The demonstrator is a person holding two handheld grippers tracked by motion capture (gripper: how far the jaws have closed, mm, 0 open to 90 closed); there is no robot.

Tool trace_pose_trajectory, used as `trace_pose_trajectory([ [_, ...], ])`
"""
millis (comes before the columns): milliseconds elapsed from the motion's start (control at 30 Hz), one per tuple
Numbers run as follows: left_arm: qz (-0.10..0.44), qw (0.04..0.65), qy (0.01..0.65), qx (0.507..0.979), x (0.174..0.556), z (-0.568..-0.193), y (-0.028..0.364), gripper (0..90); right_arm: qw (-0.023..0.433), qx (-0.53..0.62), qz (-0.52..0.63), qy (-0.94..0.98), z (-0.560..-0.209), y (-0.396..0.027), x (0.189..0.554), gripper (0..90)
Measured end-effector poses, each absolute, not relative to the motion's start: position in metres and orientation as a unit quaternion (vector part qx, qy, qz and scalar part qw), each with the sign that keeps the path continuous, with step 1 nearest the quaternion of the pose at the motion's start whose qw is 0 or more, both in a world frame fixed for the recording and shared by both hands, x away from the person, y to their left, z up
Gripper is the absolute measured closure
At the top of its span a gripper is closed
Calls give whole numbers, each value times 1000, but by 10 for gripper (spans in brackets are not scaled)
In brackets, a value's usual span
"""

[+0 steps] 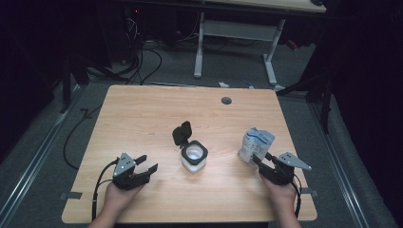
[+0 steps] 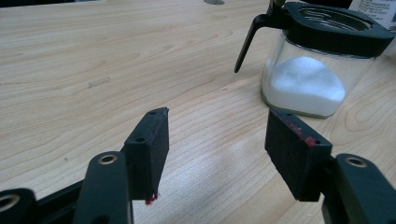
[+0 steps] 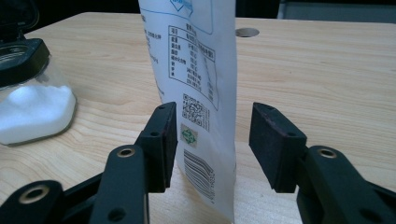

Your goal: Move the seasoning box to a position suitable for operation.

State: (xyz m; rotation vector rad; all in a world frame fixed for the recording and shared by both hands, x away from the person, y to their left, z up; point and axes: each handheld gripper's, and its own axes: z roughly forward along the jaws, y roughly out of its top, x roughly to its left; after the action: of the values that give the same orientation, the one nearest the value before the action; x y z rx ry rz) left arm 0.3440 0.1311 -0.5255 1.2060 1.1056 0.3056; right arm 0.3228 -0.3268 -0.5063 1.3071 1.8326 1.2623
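A glass jar (image 1: 194, 156) with white powder stands mid-table, its black flip lid (image 1: 182, 133) hinged up and back. In the left gripper view the jar (image 2: 308, 79) sits ahead and to the right of my left gripper (image 2: 217, 140), which is open with nothing between its pads. That left gripper (image 1: 146, 163) rests at the table's front left. A white printed pouch (image 1: 255, 144) stands upright at the front right. My right gripper (image 1: 262, 158) is open, its jaws either side of the pouch's lower edge. In the right gripper view the pouch (image 3: 196, 70) lies between the pads of my right gripper (image 3: 212, 135), with a gap at the right pad.
The wooden table (image 1: 152, 114) has a round cable hole (image 1: 226, 100) near its far edge. Beyond it stand a white desk frame (image 1: 235, 31) and loose cables on the dark floor. The jar (image 3: 32, 107) is at the left of the right gripper view.
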Motion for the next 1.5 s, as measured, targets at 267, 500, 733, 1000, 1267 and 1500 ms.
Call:
trace_pose_trajectory([
  [267, 135, 665, 494, 544, 343, -529, 129, 395, 300, 487, 445, 689, -508, -321, 311, 456],
  [500, 134, 664, 498, 542, 342, -527, 128, 394, 301, 493, 438, 689, -511, -322, 295, 451],
  [733, 135, 658, 504, 544, 342, -528, 125, 396, 302, 496, 431, 690, -515, -323, 280, 451],
  [1000, 138, 650, 508, 548, 343, -528, 124, 400, 292, 489, 434, 697, -519, -316, 265, 454],
  [1267, 154, 646, 509, 547, 344, -526, 121, 419, 282, 469, 433, 716, -518, -290, 268, 508],
  [1500, 154, 646, 512, 545, 349, -523, 120, 492, 271, 438, 439, 736, -518, -255, 287, 564],
])
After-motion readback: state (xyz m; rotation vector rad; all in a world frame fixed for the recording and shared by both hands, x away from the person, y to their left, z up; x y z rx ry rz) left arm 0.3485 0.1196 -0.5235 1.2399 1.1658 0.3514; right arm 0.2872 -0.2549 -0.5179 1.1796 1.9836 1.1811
